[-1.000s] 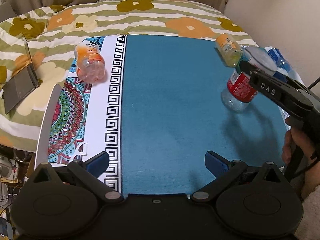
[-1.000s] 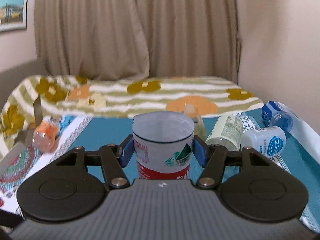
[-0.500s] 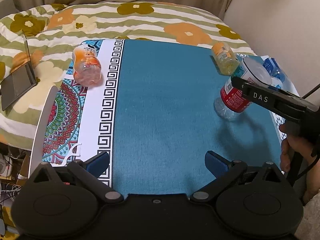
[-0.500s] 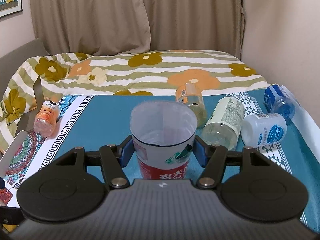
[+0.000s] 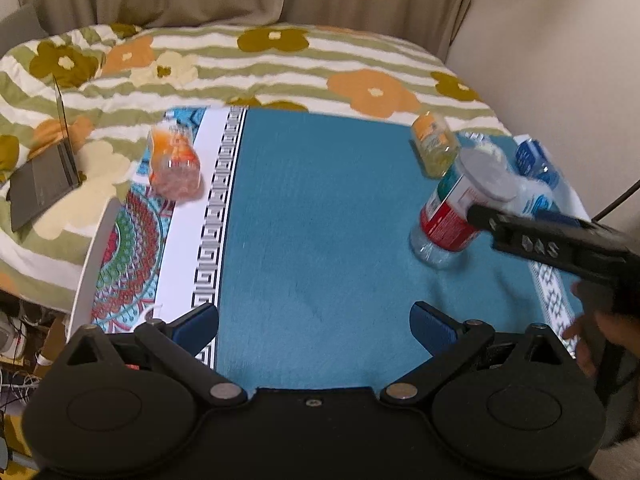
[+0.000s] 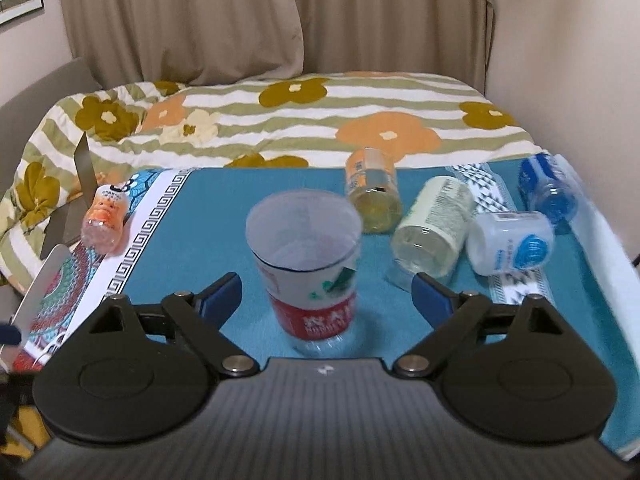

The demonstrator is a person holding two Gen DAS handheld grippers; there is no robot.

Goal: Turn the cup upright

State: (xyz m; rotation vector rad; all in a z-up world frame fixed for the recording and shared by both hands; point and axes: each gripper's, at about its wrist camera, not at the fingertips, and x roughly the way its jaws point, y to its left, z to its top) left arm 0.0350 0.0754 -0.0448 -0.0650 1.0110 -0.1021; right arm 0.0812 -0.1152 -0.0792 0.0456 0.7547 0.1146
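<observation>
Low in the right wrist frame, the right claw (image 6: pixel 327 294) gapes wide, its fingers clear of the cup (image 6: pixel 306 274), which stands upright at centre on the table (image 6: pixel 224 200). The left claw (image 5: pixel 315 322) is wide too, holding nothing. Bottles (image 6: pixel 430 226) lie beyond, upper right.
</observation>
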